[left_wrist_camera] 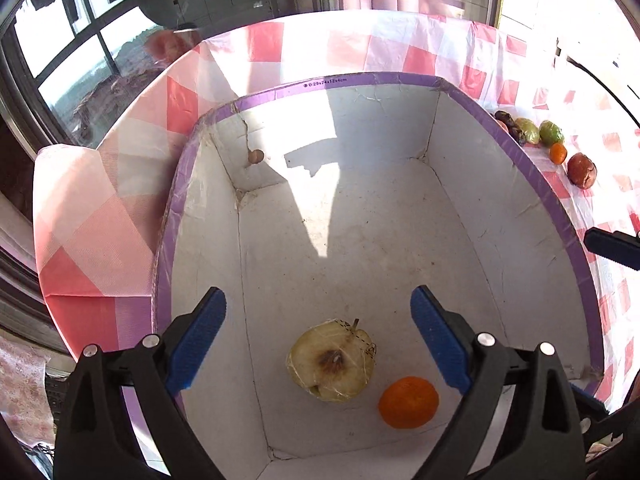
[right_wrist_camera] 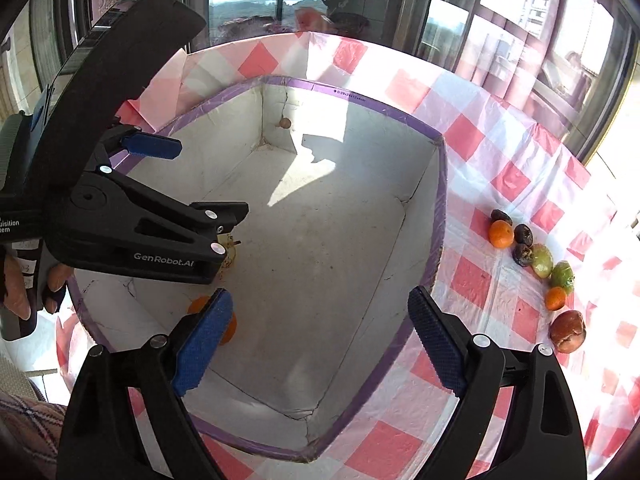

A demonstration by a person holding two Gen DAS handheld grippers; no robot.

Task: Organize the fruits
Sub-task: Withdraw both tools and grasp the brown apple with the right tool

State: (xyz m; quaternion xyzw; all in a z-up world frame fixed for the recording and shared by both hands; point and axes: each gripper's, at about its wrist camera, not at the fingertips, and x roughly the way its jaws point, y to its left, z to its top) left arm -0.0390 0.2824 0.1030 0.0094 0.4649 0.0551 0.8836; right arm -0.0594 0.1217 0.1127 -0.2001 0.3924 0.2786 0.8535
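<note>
Black clamp-style left gripper [left_wrist_camera: 318,340], blue ribbed pads, silver rivets, white lettering

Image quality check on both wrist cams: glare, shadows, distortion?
Left wrist: hard sunlight patch and sharp gripper shadow on the box back wall; cloth at top right blown out. Right wrist: same sun patch on the box floor, windows overexposed at right, fruit row still readable. Both views: strong fisheye bending of the box rim, no motion blur.
</note>
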